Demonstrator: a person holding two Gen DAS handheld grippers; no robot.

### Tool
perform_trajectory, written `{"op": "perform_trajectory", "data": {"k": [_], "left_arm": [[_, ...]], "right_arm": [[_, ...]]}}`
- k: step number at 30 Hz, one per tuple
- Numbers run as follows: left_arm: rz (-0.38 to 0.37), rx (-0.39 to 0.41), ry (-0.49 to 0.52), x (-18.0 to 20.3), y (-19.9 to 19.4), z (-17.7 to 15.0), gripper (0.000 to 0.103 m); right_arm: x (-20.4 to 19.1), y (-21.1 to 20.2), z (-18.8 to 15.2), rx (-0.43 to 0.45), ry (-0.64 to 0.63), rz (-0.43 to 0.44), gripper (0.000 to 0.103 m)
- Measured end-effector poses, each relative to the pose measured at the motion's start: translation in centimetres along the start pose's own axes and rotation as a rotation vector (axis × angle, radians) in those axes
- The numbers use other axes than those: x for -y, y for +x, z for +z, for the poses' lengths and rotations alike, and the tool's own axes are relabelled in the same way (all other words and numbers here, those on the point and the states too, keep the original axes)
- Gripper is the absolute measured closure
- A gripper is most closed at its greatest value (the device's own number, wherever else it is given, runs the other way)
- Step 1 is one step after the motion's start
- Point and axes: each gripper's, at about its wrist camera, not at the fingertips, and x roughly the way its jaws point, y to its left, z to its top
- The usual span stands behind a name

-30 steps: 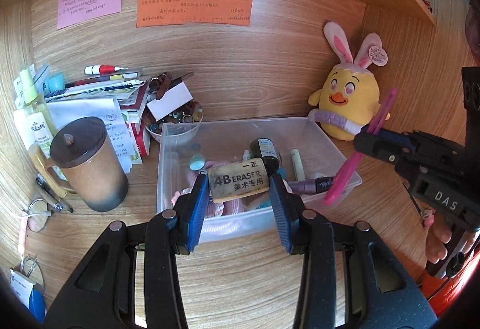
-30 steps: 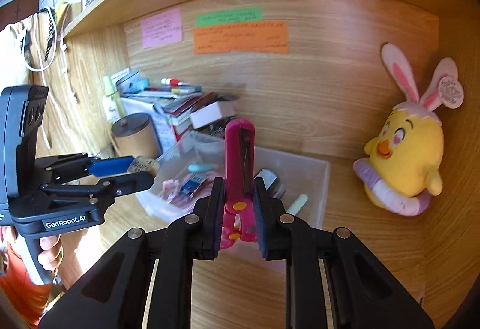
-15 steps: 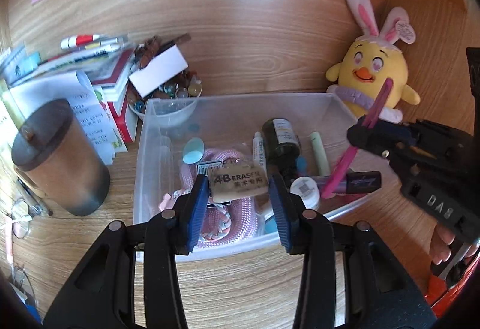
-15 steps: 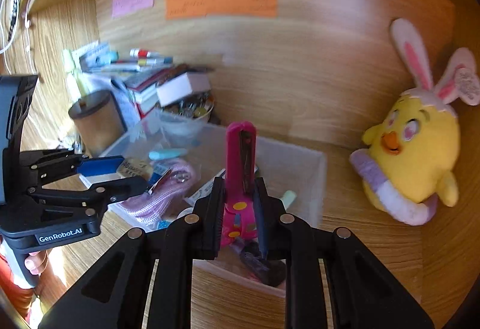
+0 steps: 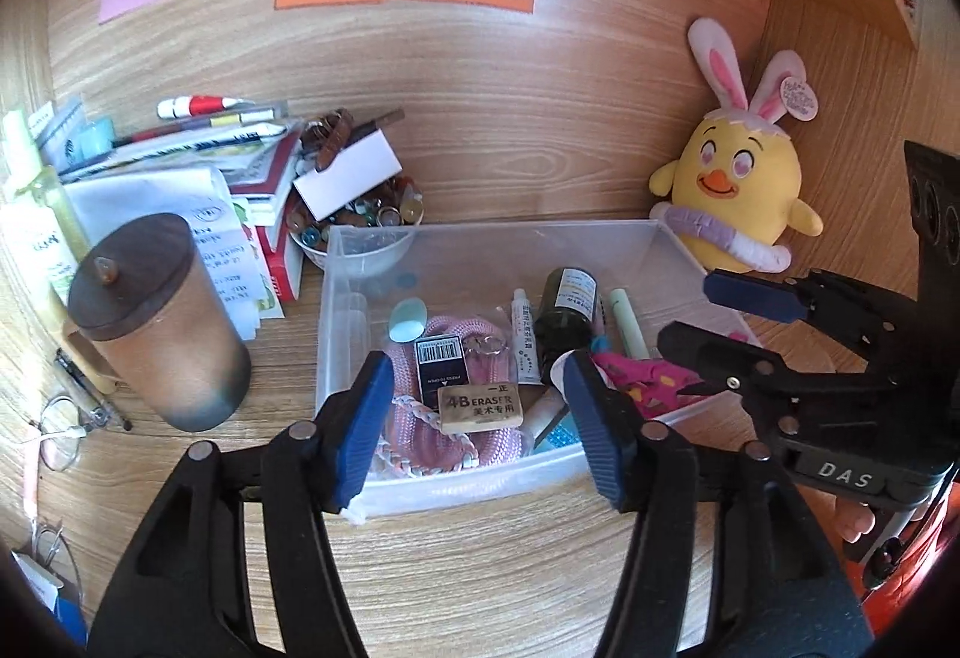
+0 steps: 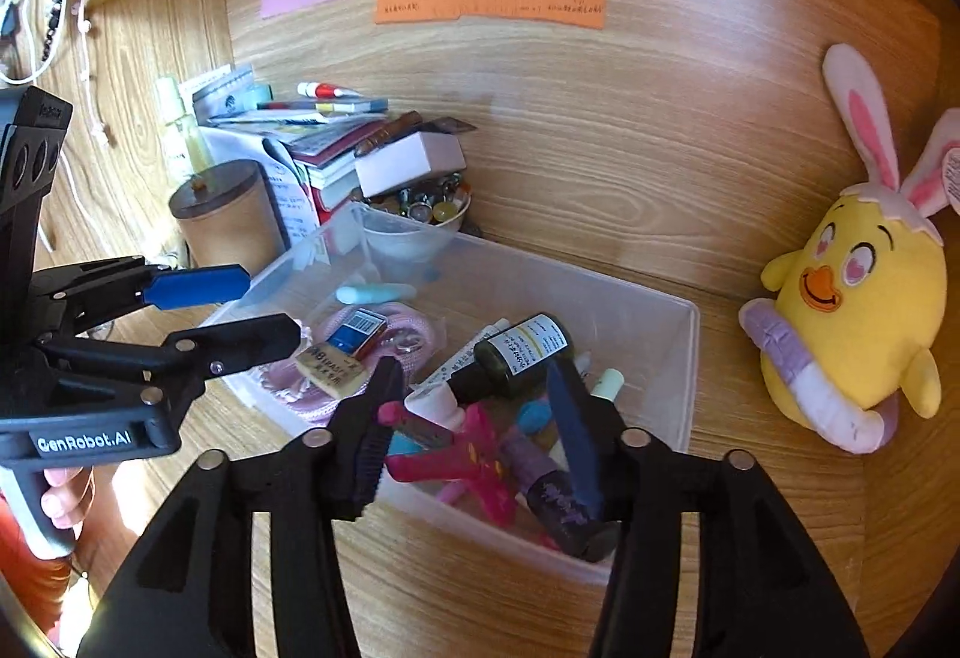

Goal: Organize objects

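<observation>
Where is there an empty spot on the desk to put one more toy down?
Bare wood lies between the clear bin and the yellow chick plush, and along the front edge before the bin. The back left is crowded: lidded cup, stacked books and bead bowl. The bin is nearly full.

"4B ERASER" on eraser (image 5: 479,408), "DAS" on right gripper (image 5: 696,322)

Both wrist cameras look steeply down, close over the shared clear bin (image 5: 336,298), from opposite sides.
</observation>
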Motion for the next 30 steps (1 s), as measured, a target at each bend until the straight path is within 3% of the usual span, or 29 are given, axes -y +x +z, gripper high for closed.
{"op": "perform_trajectory", "data": {"k": [11,19,23,30], "left_arm": [[0.022,0.041,0.017,0.9,-2.8,-1.6,0.021],[0.030,0.078,0.028,1.7,-4.5,-2.9,0.013],[0.032,0.100,0.041,2.3,-5.0,-3.5,0.009],[0.032,0.090,0.055,3.1,-4.7,-4.7,0.008]], "right_arm": [[0.4,-4.3,-2.2,0.056,0.056,0.086,0.035],[0.9,-6.3,-3.1,0.090,0.081,0.072,0.034],[1.1,-6.4,-3.6,0.095,0.095,0.054,0.028],[0.9,-6.1,-4.7,0.079,0.109,0.054,0.025]]}}
